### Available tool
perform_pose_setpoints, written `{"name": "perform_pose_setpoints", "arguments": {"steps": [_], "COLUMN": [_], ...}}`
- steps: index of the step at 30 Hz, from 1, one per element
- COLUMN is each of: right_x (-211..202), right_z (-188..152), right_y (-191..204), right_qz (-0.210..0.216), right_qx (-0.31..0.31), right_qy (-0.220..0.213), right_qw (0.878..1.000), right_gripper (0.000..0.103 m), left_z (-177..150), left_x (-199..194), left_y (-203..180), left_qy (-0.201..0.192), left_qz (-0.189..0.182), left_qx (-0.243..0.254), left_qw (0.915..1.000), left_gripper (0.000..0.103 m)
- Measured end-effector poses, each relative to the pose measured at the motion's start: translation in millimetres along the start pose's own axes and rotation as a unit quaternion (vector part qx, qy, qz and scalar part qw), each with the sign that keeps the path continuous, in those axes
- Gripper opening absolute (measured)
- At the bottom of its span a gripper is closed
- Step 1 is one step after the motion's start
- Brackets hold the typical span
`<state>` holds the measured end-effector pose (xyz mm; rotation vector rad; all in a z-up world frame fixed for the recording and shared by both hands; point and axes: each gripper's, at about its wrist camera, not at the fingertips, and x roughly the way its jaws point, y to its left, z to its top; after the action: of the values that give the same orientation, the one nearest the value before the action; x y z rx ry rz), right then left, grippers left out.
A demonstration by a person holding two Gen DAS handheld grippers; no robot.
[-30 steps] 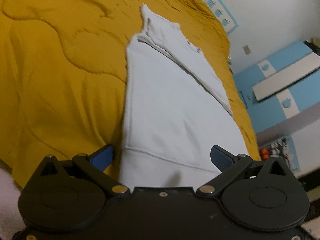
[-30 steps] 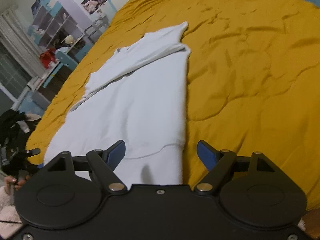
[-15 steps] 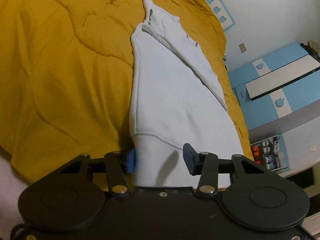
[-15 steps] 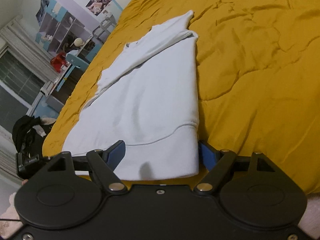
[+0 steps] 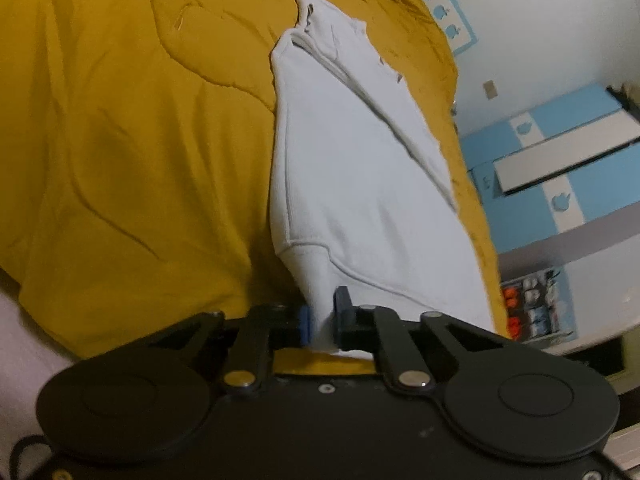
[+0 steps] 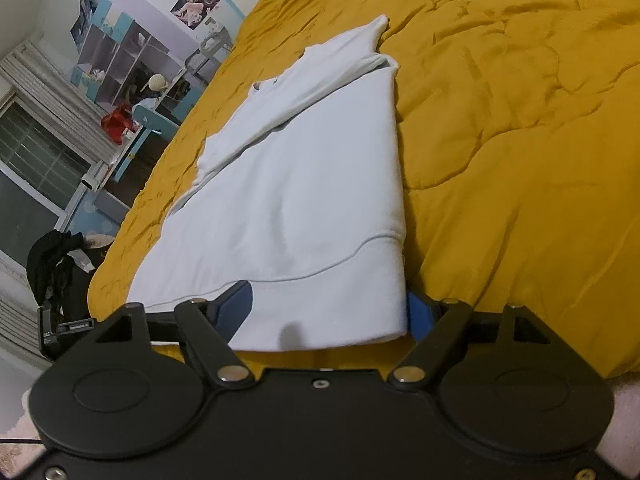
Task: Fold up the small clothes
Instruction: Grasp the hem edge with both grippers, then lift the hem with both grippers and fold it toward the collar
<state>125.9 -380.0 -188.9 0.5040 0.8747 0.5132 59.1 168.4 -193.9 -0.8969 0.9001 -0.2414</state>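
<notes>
Left tongs [image 5: 323, 318] angled down, pinching white garment [image 5: 360, 184] hem (bunched), right tongs [image 6: 332, 312] closing, spread astride it.

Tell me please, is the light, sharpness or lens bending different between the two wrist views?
Left wrist view: dim warm light, soft blur on the white garment, wall lines bent by the fisheye. Right wrist view: somewhat sharper, quilt creases clear, dark vignette at the corners, a small shadow on the hem near the right gripper.

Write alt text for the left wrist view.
The left gripper has just closed, pinching the hem corner of a white sweatshirt that lies partly folded on a mustard-yellow quilt; a blue-and-white cabinet stands behind.
</notes>
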Motion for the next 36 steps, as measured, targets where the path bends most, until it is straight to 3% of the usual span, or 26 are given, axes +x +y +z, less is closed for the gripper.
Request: {"name": "perform_pose_setpoints", "arguments": {"steps": [1,3,8,11,18,25,30,32,34,35,36], "right_x": [-0.7,-3.2,-13.5,-16.6,-10.3,37.4,106.5,140.5,174.0,189.3,202.2], "right_z": [-0.2,-0.4,6.1,17.3,55.9,144.8,245.4,282.9,312.3,323.2,330.0], "right_y": [0.1,0.0,-0.2,2.2,9.7,11.5,10.0,8.7,7.7,5.4,1.5], "right_qz": [0.000,0.005,0.052,0.080,0.123,0.129,0.105,0.093,0.062,0.039,0.022], "right_qx": [0.000,0.006,0.046,0.060,0.092,0.100,0.098,0.102,0.104,0.112,0.126], "right_qy": [0.001,0.002,-0.022,-0.036,-0.070,-0.126,-0.151,-0.158,-0.164,-0.176,-0.182], "right_qw": [1.000,1.000,0.997,0.994,0.986,0.979,0.978,0.978,0.979,0.977,0.975], "right_gripper": [0.048,0.013,0.012,0.011,0.011,0.010,0.010,0.010,0.011,0.017,0.031], "left_z": [0.2,1.4,12.0,19.8,63.2,168.6,268.8,305.7,335.9,349.5,357.1], "left_x": [-1.3,-4.7,-10.2,-16.0,-10.0,43.8,99.4,128.2,159.4,173.8,180.7], "left_y": [-2.2,-8.9,-22.7,-25.9,-45.3,-75.1,-93.6,-97.5,-92.2,-84.6,-77.6], "left_qy": [-0.002,-0.007,-0.008,-0.013,-0.044,-0.078,-0.098,-0.107,-0.106,-0.119,-0.136], "left_qz": [-0.001,0.000,-0.009,-0.051,-0.083,-0.107,-0.093,-0.071,-0.059,-0.036,-0.014], "left_qx": [0.001,0.014,0.017,0.001,-0.011,0.022,0.042,0.047,0.044,0.021,-0.003], "left_qw": [1.0000,0.9999,0.9998,0.9986,0.9955,0.9910,0.9899,0.9906,0.9916,0.9920,0.9906], "left_gripper": [0.005,0.004,0.004,0.004,0.004,0.004,0.004,0.004,0.007,0.013,0.019]}}
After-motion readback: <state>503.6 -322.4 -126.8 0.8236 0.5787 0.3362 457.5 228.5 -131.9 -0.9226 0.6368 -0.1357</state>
